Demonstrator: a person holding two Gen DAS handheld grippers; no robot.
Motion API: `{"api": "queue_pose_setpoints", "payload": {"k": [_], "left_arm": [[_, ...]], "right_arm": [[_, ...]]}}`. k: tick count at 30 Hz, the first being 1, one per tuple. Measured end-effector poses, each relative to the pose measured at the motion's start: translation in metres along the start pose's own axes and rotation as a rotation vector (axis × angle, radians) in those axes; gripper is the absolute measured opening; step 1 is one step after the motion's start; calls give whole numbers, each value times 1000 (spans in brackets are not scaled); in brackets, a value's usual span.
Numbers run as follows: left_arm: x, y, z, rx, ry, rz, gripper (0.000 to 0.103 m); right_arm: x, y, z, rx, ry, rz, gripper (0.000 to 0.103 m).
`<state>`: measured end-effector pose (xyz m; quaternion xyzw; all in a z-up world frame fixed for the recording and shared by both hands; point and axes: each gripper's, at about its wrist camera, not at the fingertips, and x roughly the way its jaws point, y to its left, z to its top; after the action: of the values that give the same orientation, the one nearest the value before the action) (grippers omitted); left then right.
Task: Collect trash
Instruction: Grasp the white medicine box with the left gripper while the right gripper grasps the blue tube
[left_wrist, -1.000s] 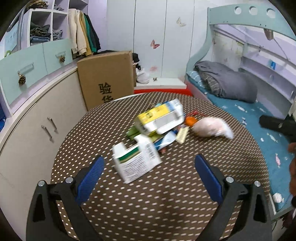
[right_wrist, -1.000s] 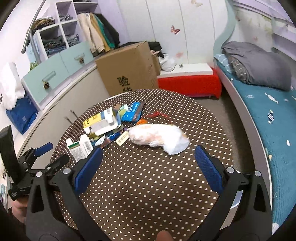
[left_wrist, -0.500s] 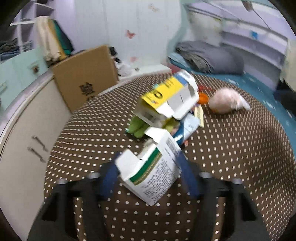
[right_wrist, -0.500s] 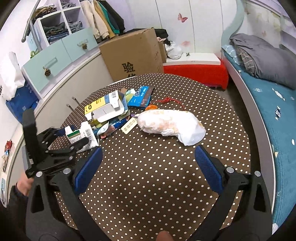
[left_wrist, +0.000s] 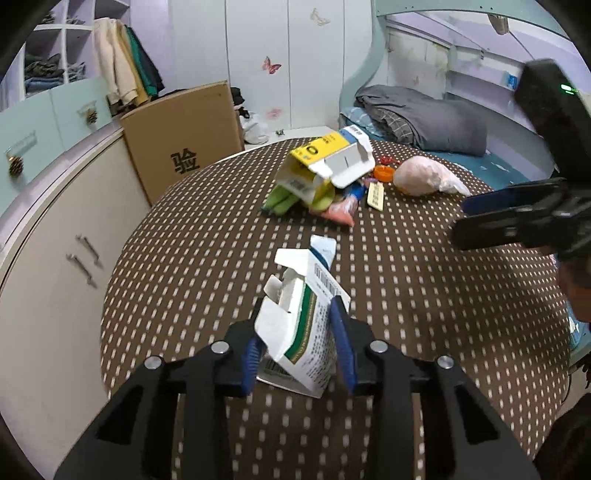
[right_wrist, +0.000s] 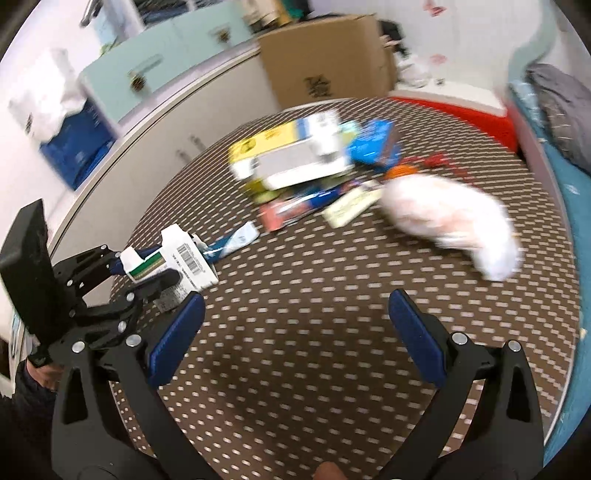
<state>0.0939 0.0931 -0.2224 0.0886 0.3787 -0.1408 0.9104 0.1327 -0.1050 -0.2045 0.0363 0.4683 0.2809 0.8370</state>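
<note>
My left gripper (left_wrist: 300, 338) is shut on a white and green carton (left_wrist: 301, 321) with open flaps, at the near left of the round dotted table (left_wrist: 424, 295). The same carton shows in the right wrist view (right_wrist: 170, 264), held by the left gripper (right_wrist: 147, 273). My right gripper (right_wrist: 295, 332) is open and empty over the table's near side; it shows at the right of the left wrist view (left_wrist: 491, 218). A trash pile lies farther back: a yellow and white box (left_wrist: 325, 166), green wrappers (left_wrist: 280, 199), a white stuffed bag (left_wrist: 424, 181), an orange cap (left_wrist: 382, 172).
A large cardboard box (left_wrist: 184, 140) stands behind the table by a white cabinet (left_wrist: 48, 236). A bed with a grey blanket (left_wrist: 421, 118) is at the far right. A blue-white wrapper (right_wrist: 236, 240) lies near the carton.
My left gripper closed on the white and green carton and drew it back from the pile. My right gripper moved in lower over the table, still open.
</note>
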Motion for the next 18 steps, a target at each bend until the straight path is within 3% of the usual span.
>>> {"api": "queue_pose_setpoints", "payload": {"k": [4,6,11,15,18], "left_arm": [[-13,0,-13,-13,-4,15,35],[-16,1,-18,-22,-9,27,35],[-20,5,-22,-45,-15,46,36],[-19,5,-22,-51,-18,52,36],[-20,6,-22,-58,-18,45,36]], "right_arm": [[28,20,8,-30,38,52,93],[37,28,14,-24,46,65,76],[60,53,28,-17,81,78,57],[79,73,29,-42,101,-18,27],[79,68,26,-63,86,-46,20]]}}
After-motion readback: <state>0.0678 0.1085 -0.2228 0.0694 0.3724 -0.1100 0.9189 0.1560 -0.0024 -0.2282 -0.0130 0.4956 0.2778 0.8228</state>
